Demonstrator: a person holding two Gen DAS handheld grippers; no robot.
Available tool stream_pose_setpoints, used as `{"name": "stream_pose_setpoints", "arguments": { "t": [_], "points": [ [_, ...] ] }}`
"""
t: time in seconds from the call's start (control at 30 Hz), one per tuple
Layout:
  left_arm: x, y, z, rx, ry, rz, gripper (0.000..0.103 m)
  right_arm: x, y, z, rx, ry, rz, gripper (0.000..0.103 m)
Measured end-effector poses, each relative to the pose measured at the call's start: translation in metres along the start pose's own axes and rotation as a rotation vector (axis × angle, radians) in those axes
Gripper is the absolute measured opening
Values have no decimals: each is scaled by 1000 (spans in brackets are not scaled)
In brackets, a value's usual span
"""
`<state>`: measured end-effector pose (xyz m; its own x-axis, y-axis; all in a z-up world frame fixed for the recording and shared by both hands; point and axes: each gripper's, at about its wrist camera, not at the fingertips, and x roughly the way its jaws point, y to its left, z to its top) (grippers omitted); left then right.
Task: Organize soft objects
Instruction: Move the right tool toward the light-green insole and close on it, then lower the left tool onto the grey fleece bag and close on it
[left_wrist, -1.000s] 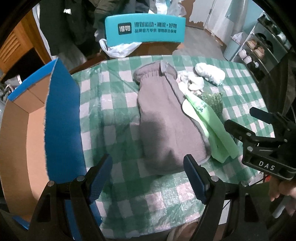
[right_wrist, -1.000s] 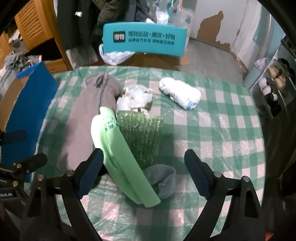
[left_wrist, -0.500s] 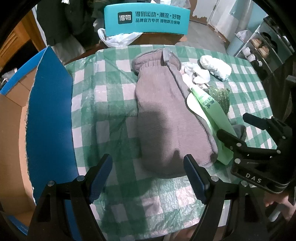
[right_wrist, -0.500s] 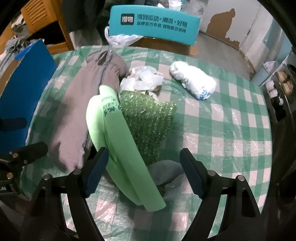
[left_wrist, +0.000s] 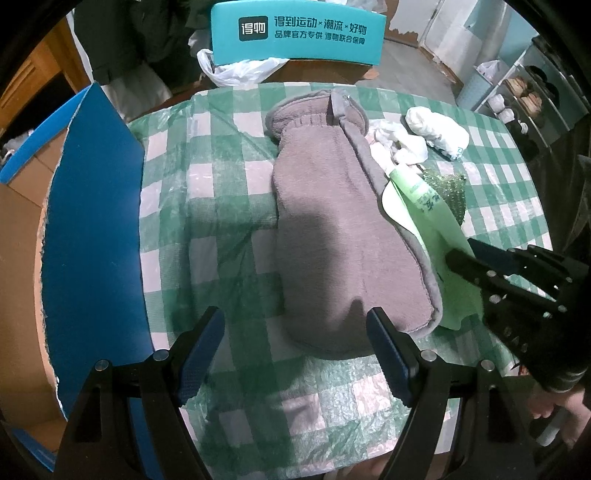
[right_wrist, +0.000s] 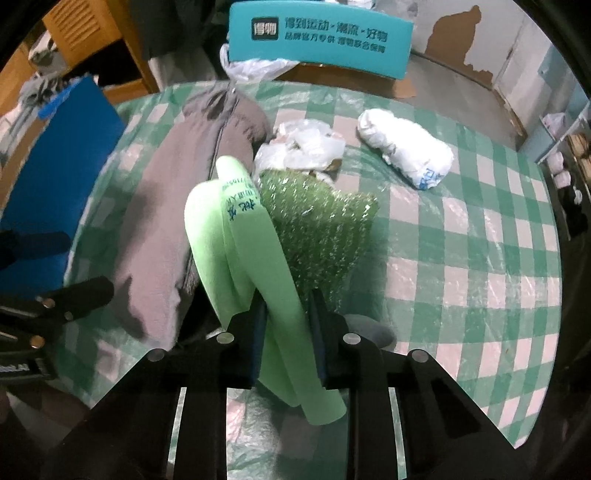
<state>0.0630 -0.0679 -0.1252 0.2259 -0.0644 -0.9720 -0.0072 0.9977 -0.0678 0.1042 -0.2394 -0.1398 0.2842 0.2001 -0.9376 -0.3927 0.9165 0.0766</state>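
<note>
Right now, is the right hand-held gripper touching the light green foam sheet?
Touching. In the right wrist view the right hand-held gripper has both fingers pressed against the folded light green foam sheet, which bunches between them with no gap on either side.

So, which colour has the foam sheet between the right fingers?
Light green foam sheet, with dark handwriting near its top; the right wrist view shows it best.

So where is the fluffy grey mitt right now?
The grey mitt lies flat mid-table in the left wrist view, ahead of the open left gripper, between the blue box flap on its left and the green foam sheet on its right.
</note>
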Motion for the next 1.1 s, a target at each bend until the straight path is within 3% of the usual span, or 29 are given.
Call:
{"name": "stream_pose_setpoints", "arguments": {
  "t": [0.07,0.37,0.63,0.77,0.93,1.1],
  "points": [
    [1,-1,1,-3,2,-5,80,-6,-4,2,17,-17,5,16],
    [0,-10,6,-11,4,-21,80,-21,-23,7,86,-75,5,13],
    [0,-26,9,-3,2,-60,80,-22,-35,7,149,-64,37,13],
    [4,-36,8,12,13,-63,80,-25,-37,6,164,-72,33,37],
    [11,-43,10,13,24,-64,80,-28,-41,5,180,-82,23,45],
    [16,-51,13,26,22,-65,80,-26,-44,4,183,-73,15,47]
  ]
}}
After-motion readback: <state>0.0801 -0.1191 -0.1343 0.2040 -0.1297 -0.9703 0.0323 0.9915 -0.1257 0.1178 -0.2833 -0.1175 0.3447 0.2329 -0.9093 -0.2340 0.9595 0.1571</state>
